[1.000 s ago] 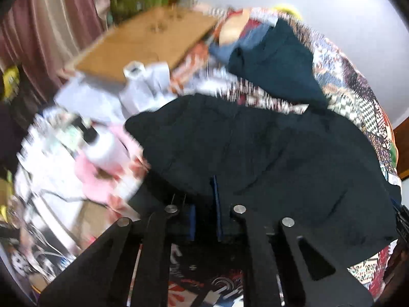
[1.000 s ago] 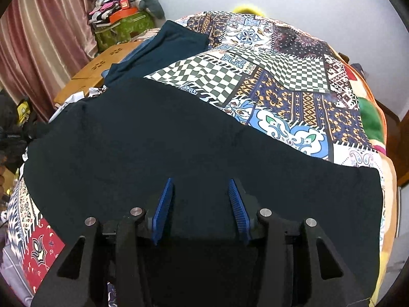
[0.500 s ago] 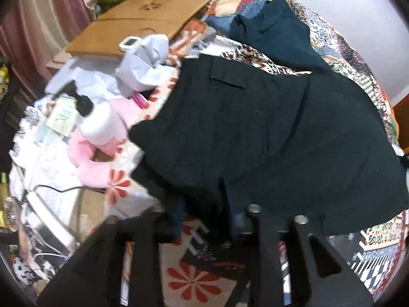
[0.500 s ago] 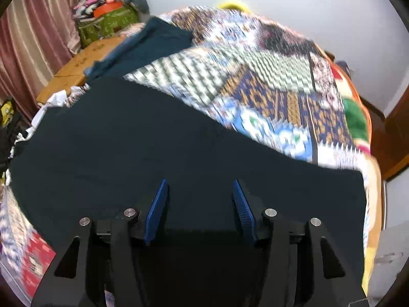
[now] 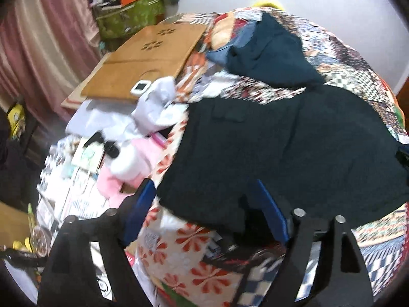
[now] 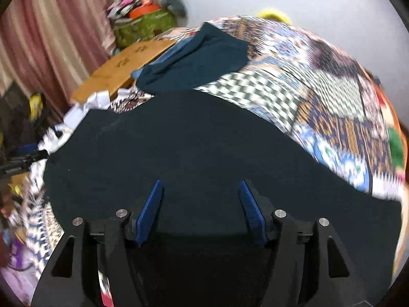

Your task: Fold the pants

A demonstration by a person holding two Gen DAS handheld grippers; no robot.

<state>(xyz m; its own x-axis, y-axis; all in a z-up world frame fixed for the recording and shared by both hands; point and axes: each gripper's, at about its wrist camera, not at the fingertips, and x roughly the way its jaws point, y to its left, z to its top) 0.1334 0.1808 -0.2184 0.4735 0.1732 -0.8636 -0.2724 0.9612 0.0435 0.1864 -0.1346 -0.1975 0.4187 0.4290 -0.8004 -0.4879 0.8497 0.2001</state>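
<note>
Dark navy pants (image 5: 281, 148) lie spread across the patchwork bedspread (image 5: 358, 58), waist end with a pocket flap toward the left. My left gripper (image 5: 204, 186) is open, its blue pads on either side of the pants' near left edge. In the right wrist view the pants (image 6: 191, 148) fill the foreground. My right gripper (image 6: 200, 186) is open just above the cloth, holding nothing.
A second dark teal garment (image 5: 271, 56) lies on the bed beyond the pants; it also shows in the right wrist view (image 6: 196, 61). Left of the bed stand a wooden lap table (image 5: 143, 61), white and pink clutter (image 5: 133, 163), a green bag (image 5: 127, 18) and a curtain (image 5: 46, 38).
My left gripper was shut on the pants' edge and has opened, letting the cloth go onto the bed. My right gripper stayed open and lifted slightly over the pants.
</note>
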